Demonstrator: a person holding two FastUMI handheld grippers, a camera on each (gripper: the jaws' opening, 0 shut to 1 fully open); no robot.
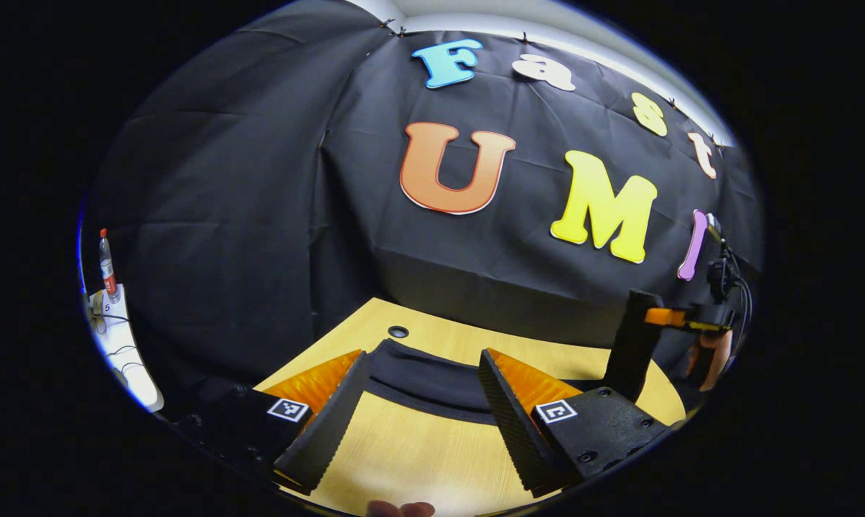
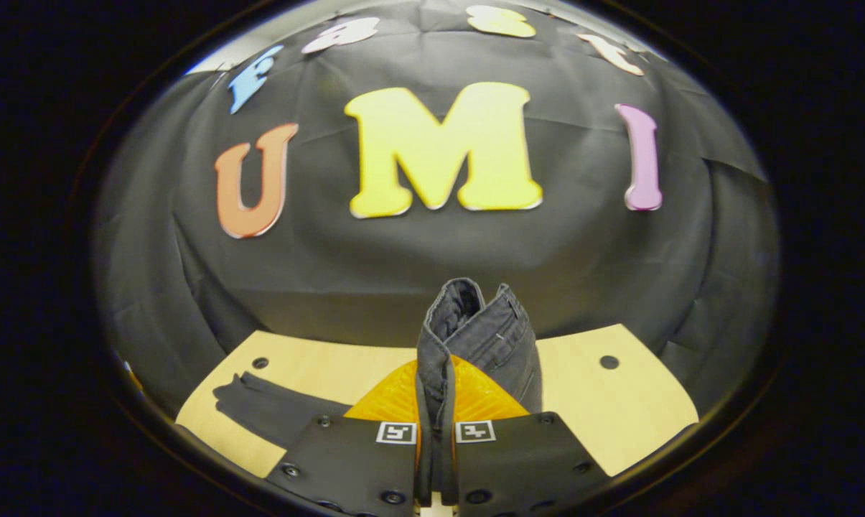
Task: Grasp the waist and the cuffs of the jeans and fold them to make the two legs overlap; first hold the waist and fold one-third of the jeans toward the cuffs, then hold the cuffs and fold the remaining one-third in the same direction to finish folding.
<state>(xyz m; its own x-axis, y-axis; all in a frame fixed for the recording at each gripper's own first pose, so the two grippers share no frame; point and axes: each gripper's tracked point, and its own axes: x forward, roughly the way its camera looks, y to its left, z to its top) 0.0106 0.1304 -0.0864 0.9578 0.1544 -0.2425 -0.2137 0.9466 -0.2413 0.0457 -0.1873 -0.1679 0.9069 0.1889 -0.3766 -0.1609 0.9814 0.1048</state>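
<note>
The dark jeans (image 1: 432,384) lie as a curved band on the wooden table (image 1: 403,452), just ahead of my left gripper (image 1: 423,357). Its black, orange-backed fingers (image 1: 507,409) stand wide open on either side of that band, with nothing between them. My right gripper (image 2: 443,362) is shut on a doubled hem of the jeans (image 2: 475,323), which sticks up between its fingers. Whether that hem is waist or cuff I cannot tell. Another part of the jeans (image 2: 274,406) trails flat on the table to the left. The right gripper (image 1: 637,345) is also seen raised at the table's right edge.
The table (image 2: 619,416) has small round holes (image 1: 398,332) (image 2: 609,362) (image 2: 260,362). The black cloth wall stands close behind it. At far left, a bottle (image 1: 107,266) and cables rest on a white surface (image 1: 127,359). A hand (image 1: 712,359) holds the right gripper.
</note>
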